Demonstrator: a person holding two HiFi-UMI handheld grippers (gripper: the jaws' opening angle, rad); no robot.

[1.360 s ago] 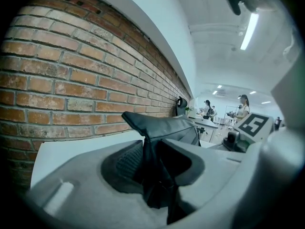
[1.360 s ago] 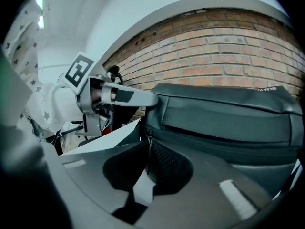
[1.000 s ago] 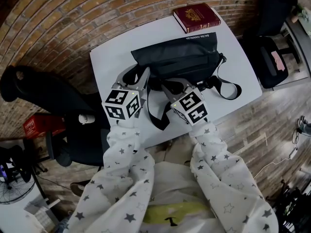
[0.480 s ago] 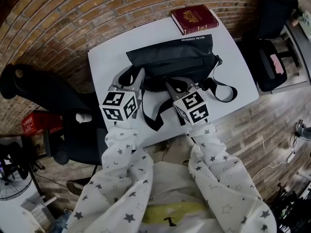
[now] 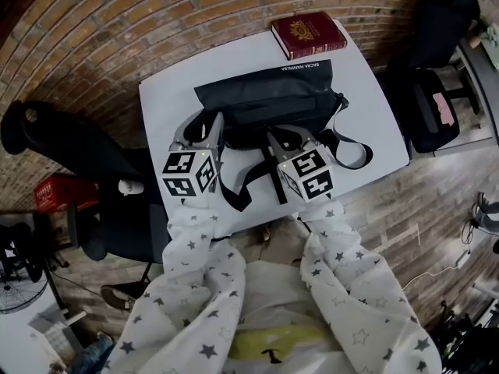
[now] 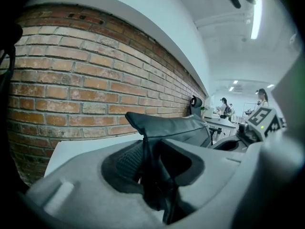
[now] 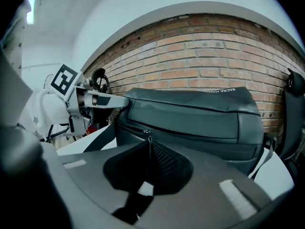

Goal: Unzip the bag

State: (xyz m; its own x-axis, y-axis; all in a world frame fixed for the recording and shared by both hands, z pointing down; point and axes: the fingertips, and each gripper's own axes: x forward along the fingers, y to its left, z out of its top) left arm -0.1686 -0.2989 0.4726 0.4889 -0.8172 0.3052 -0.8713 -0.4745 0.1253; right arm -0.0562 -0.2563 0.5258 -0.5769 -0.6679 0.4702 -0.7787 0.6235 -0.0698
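Observation:
A black bag lies across the white table, its zip along the side facing me. My left gripper sits at the bag's left end. In the left gripper view its jaws are shut on a fold of the bag's black fabric. My right gripper is at the middle of the front side. In the right gripper view its jaws pinch the thin zipper pull, which hangs from the slider near the zip's left end on the bag.
A dark red book lies at the table's far edge behind the bag. The bag's strap loops over the near right of the table and another length hangs off the front edge. A black chair stands left; a brick wall is behind.
Both grippers keep their hold on the bag. The bag, grippers and table have drifted slightly left in the head view; nothing else differs.

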